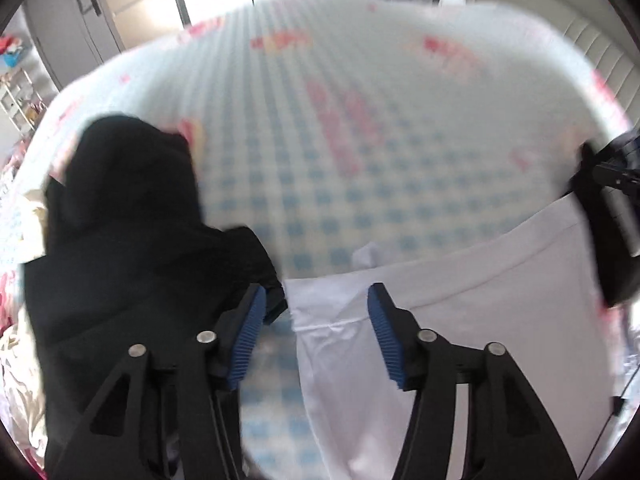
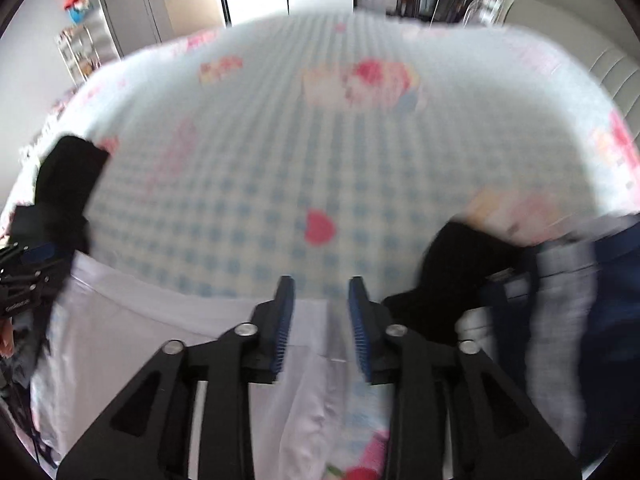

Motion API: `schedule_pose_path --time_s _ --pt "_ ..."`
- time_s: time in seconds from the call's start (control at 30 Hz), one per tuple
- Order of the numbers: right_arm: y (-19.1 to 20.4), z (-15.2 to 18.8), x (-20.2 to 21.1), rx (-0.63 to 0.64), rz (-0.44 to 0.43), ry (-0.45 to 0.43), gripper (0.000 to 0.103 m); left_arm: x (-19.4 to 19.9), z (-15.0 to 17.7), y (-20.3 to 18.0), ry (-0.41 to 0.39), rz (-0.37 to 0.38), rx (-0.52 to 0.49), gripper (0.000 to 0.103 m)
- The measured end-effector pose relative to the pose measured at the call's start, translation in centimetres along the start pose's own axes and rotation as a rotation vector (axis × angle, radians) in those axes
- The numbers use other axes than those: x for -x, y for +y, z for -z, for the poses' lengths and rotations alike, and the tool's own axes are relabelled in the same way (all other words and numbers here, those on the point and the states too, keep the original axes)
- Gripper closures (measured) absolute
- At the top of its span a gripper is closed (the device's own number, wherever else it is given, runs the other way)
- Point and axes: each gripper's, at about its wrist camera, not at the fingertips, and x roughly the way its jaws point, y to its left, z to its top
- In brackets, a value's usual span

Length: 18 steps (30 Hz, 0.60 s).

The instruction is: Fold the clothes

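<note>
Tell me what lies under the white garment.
The white garment lies on the blue-checked bedsheet, which shows past its edges and between the left gripper's open fingers. Anything else beneath it is covered and cannot be seen.

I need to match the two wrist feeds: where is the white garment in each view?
Left wrist: white garment fills the lower right, under the open left gripper.
Right wrist: it lies lower left to centre, beneath the open right gripper.
Shared landmark: the blue-checked bedsheet beyond it.
</note>
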Motion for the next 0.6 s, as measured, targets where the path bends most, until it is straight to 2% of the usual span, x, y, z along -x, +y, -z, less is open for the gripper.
schedule_pose_path --time_s 0.1,0.17,0.23,0.3,0.37,0.43,0.5,0.6 --pt "-0.2 -0.1 5.0 0.004 0.030 -0.062 0.069 5.6 2.4 -0.6 -0.067 0.024 -0.029 0.047" --pt "0.1 1.9 8.6 0.014 0.016 -0.101 0.069 8.9 4.8 -1.1 -0.100 0.058 -0.059 0.047" --pt "0.8 4.3 11.8 0.028 -0.011 -0.118 0.069 12.0 9.2 -2.3 -0.133 0.077 -0.080 0.047" --pt "2.3 9.1 14.3 0.044 -0.060 -0.099 0.069 15.0 14.0 -3.2 -0.161 0.096 -0.073 0.047" --pt "2.0 13.8 14.9 0.002 -0.057 -0.085 0.069 17.1 19.0 -3.5 -0.169 0.125 -0.006 0.047" --pt "1.8 18.4 15.5 -0.040 -0.053 -0.070 0.069 17.9 23.6 -4.4 -0.163 0.185 0.051 0.047" --pt "1.5 23.0 16.0 -0.082 -0.049 -0.055 0.069 18.0 27.2 -6.2 -0.158 0.216 0.056 0.047" --pt "1.1 30.0 16.9 -0.145 -0.044 -0.034 0.069 16.8 30.5 -10.2 -0.124 0.219 0.016 0.052"
